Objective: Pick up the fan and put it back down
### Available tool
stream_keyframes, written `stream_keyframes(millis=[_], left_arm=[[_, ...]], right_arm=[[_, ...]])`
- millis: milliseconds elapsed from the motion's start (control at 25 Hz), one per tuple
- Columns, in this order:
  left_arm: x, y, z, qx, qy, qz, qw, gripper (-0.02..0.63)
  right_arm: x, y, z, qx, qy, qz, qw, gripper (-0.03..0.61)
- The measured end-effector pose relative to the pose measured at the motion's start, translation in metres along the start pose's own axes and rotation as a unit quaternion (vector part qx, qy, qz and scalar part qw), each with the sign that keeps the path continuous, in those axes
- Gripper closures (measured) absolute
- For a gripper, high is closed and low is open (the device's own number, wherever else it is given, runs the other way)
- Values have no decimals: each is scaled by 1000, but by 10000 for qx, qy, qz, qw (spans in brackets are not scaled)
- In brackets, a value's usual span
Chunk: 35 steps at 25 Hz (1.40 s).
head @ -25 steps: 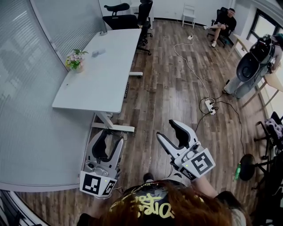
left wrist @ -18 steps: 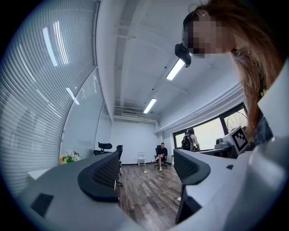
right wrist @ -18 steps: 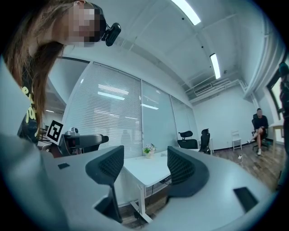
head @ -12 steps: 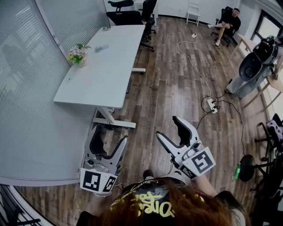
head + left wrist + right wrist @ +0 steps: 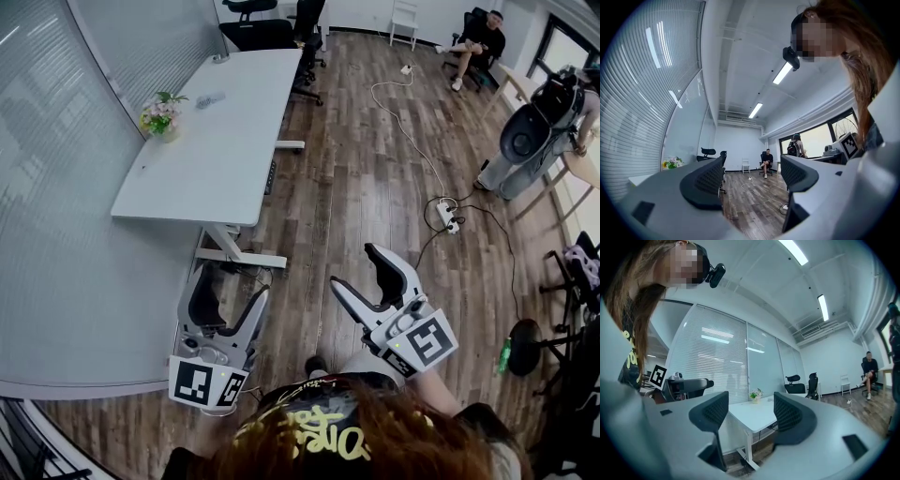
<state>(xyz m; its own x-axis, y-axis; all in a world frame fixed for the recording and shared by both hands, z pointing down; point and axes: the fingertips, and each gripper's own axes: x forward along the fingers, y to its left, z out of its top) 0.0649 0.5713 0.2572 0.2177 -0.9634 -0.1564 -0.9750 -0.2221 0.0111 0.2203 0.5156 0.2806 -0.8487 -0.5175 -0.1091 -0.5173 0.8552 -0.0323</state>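
Note:
I see no fan that I can name. A small pale object (image 5: 211, 98) lies on the white desk (image 5: 225, 159), too small to identify. My left gripper (image 5: 230, 291) hangs over the floor by the desk's near leg, open and empty; its jaws have just been opening. My right gripper (image 5: 358, 270) is held over the wooden floor, also open with nothing between its jaws, which have likewise just widened. The left gripper view (image 5: 752, 180) looks down the room; the right gripper view (image 5: 749, 411) faces the desk (image 5: 754, 418).
A flower pot (image 5: 159, 117) stands on the desk. Office chairs (image 5: 272, 33) sit at its far end. A cable and power strip (image 5: 445, 214) cross the floor. One person sits far off (image 5: 473, 42); another with a backpack (image 5: 562, 94) stands by a round dark device (image 5: 520, 141).
Both grippers' jaws have spread wider than a second ago. The hands stay where they were; the head view has shifted slightly.

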Motion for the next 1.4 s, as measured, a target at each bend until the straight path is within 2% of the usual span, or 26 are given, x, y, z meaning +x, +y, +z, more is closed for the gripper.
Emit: stream_keyframes(millis=[520,800,1120,1400], left_arm=[[23,-7,-13,-168,84,-339,9992,233],[51,4,-16,-130,78,-264,9995,233],[110,31,-28,-68,74,-16,9999,233],[190,62,-47,-26,89,148,9998,233]], right_arm=[[-15,-17,-5,-2,133,-364,9992,295],[10,-36,-8,-17,152,-155,9998,295],[63,-88,-11,-21,89,186,9998,295],[122,-157,-17,21,-7,388,9992,295]])
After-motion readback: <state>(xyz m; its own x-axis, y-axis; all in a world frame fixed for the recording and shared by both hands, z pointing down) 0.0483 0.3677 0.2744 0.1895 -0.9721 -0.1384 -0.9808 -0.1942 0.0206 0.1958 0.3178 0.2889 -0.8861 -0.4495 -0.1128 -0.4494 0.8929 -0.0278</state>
